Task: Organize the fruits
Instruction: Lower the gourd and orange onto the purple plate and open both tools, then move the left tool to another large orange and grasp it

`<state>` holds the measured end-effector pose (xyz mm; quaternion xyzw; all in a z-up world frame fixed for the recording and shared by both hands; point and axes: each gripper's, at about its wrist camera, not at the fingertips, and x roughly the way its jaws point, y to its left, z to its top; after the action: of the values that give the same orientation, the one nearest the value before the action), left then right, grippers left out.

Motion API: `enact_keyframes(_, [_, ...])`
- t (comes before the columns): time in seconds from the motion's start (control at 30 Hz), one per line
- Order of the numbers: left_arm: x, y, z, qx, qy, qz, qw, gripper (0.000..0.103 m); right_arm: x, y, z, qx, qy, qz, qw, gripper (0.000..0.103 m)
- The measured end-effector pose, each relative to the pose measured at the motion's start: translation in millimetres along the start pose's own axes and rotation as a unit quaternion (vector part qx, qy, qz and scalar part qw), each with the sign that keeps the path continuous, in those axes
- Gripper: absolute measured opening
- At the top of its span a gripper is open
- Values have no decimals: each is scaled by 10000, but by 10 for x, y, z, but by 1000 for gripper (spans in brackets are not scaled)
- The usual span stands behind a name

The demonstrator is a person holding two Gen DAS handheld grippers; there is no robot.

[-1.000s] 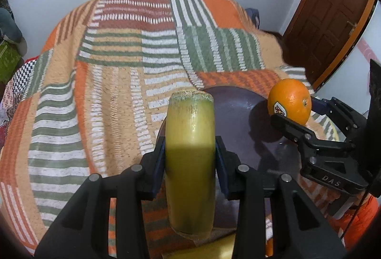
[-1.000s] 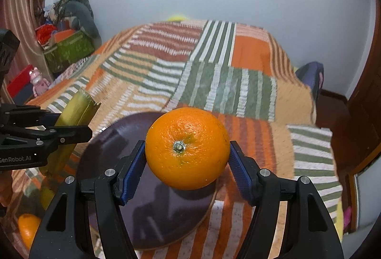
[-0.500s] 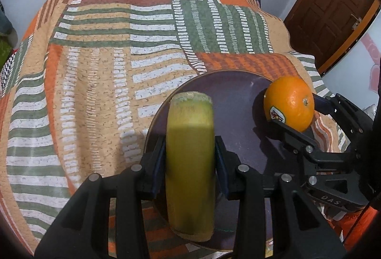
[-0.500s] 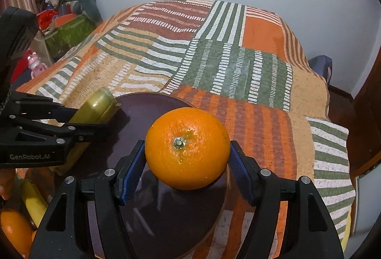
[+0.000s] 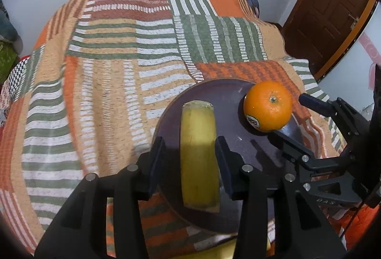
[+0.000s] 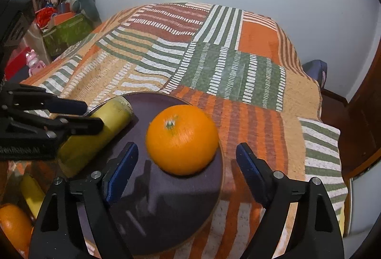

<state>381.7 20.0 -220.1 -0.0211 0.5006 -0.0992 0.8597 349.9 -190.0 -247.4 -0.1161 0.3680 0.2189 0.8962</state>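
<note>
Stickered orange (image 5: 268, 106) on dark plate (image 5: 252, 152); right hand-held gripper (image 6: 187, 167) wide open; left (image 5: 190, 159) parted beside banana (image 5: 199, 159).

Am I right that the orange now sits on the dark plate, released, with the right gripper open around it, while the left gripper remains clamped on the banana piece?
Not quite: the left gripper is open too. In the left wrist view its pads stand apart from the banana piece, which lies on the dark plate. The rest holds: the orange sits released on the plate, the right gripper open around it.
</note>
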Motion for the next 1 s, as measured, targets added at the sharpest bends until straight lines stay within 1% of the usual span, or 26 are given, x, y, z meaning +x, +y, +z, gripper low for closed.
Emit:
enact_keyframes(0.13, [-259, 46, -76, -54, -185, 132, 9997, 43, -189, 31, -22, 30, -124, -14, 9999, 82])
enact_keyframes(0.27, [-506, 80, -172, -146, -343, 157, 9992, 43, -428, 88, -46, 10, -307, -29, 9995, 82])
enact_keyframes(0.47, [-961, 100, -393, -170, -660, 279, 9973, 44, -755, 199, -96, -5, -549, -9, 9985, 83])
enact_keyframes(0.6, [-1223, 76, -561, -178, -822, 308, 9960, 44, -973, 261, -163, 84, -687, 85, 9976, 86])
enact_keyframes(0.73, [-1477, 36, -757, -139, -1036, 446, 9935, 53, -1166, 351, -238, 87, -785, 103, 9968, 86])
enact_keyframes(0.83, [-1622, -9, -926, -103, -1119, 473, 9925, 54, -1280, 402, -298, 113, -845, 129, 9963, 86])
enact_keyframes(0.9, [-1692, -38, -1047, -136, -1124, 412, 9927, 54, -1336, 422, -336, 137, -863, 156, 9961, 86])
enact_keyframes(1.0, [-1719, -89, -1201, -182, -1083, 357, 9933, 59, -1402, 454, -411, 173, -853, 183, 9960, 87])
